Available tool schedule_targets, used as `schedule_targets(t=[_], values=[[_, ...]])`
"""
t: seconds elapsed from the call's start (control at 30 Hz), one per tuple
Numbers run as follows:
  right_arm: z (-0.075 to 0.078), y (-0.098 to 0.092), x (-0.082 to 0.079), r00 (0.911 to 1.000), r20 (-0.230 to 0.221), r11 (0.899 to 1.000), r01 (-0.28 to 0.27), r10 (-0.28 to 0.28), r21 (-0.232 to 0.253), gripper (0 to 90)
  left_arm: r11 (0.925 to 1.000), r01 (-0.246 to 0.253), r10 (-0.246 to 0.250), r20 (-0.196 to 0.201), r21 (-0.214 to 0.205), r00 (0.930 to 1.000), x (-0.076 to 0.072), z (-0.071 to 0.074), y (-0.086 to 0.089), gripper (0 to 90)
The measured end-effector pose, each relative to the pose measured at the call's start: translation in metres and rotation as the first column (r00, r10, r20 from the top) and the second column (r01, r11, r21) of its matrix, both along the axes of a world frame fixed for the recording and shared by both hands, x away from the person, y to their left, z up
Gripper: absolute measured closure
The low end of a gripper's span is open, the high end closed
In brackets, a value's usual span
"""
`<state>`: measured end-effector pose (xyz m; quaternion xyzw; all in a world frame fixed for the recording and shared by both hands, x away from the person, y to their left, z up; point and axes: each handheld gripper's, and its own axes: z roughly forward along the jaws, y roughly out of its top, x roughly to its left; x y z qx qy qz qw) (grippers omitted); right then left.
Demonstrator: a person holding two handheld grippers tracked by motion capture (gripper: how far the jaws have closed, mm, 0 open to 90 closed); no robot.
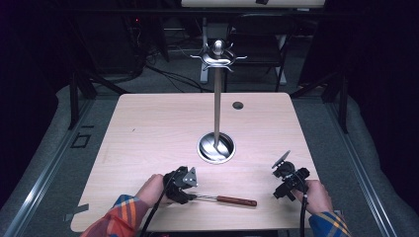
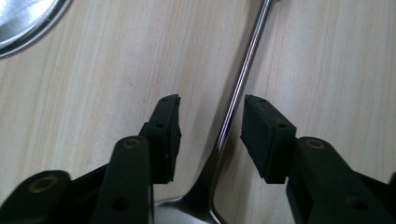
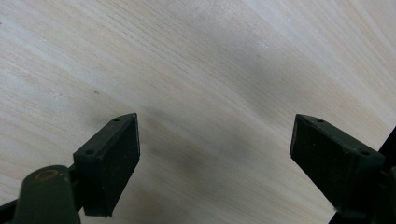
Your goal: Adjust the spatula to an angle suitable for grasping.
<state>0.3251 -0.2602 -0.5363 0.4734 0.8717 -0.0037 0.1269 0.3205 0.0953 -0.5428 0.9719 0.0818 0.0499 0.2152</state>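
A utensil with a thin steel shaft (image 2: 243, 79) and a brown wooden handle (image 1: 236, 201) lies flat near the table's front edge. Its broad metal end sits under my left gripper (image 1: 190, 196). In the left gripper view the shaft runs up between the two black pads (image 2: 261, 135), with a gap on each side, so the left gripper (image 2: 212, 100) is open around it. My right gripper (image 1: 282, 178) rests at the front right of the table. The right gripper (image 3: 215, 121) is wide open over bare wood with nothing between its pads.
A tall steel hook stand (image 1: 217, 89) rises from a round base (image 1: 216, 147) at the table's middle, just beyond the utensil. A small grommet hole (image 1: 237, 105) is at the back. A chair (image 1: 262, 39) stands behind the wooden table (image 1: 148, 128).
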Motion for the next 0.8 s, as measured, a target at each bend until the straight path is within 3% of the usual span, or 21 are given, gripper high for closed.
schedule_targets(t=[0.23, 0.5, 0.8], values=[[-0.0002, 0.0, 0.0, 1.0, -0.001, 1.0, 0.001, -0.001, 0.001, 15.5, 0.9998, 0.016, -0.016, -0.002, -0.006, 0.9999, -0.0002, -0.0014, 0.002, 67.7], [-0.0006, 0.0003, 0.0001, 1.0, -0.004, 1.0, 0.003, -0.002, 0.002, 15.5, 0.9974, 0.067, -0.067, -0.003, 0.027, 0.9977, -0.0026, -0.007, -0.0011, 76.8], [-0.0008, 0.0006, 0.0001, 1.0, -0.007, 1.0, 0.002, -0.002, 0.001, 15.5, 0.9934, 0.104, -0.105, 0.011, 0.049, 0.9944, -0.0037, -0.0089, -0.0003, 79.8]])
